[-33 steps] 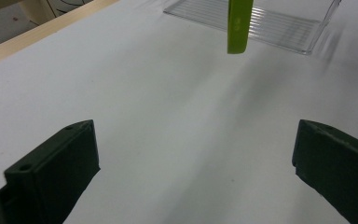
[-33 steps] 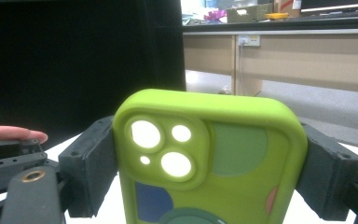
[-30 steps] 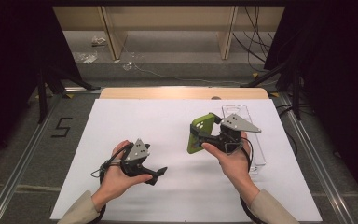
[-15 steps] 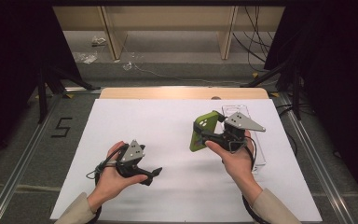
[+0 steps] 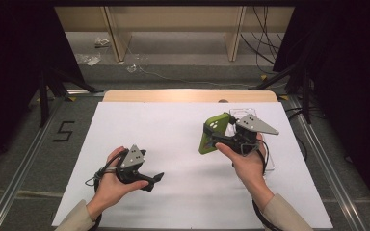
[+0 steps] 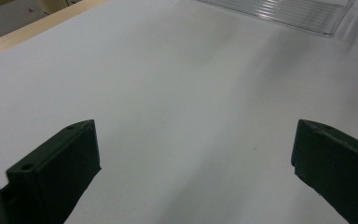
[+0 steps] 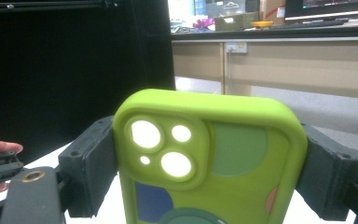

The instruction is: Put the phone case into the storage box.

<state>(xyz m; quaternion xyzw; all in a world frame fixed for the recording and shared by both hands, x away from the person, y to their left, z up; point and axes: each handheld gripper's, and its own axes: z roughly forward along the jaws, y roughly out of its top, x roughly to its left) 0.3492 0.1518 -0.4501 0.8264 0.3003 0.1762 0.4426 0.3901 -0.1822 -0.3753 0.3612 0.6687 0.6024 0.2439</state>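
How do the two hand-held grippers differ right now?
The right gripper has its jaws shut on a green phone case, held upright off the table; the left gripper holds nothing, its jaws spread wide. The right gripper is raised near a clear plastic tray; the left gripper sits low over the white sheet. Both are black, each with a grey three-cornered plate.

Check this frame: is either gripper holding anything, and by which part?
The right gripper clamps a lime-green phone case across its two long side edges, just below the camera cutout. The left gripper is open and empty.
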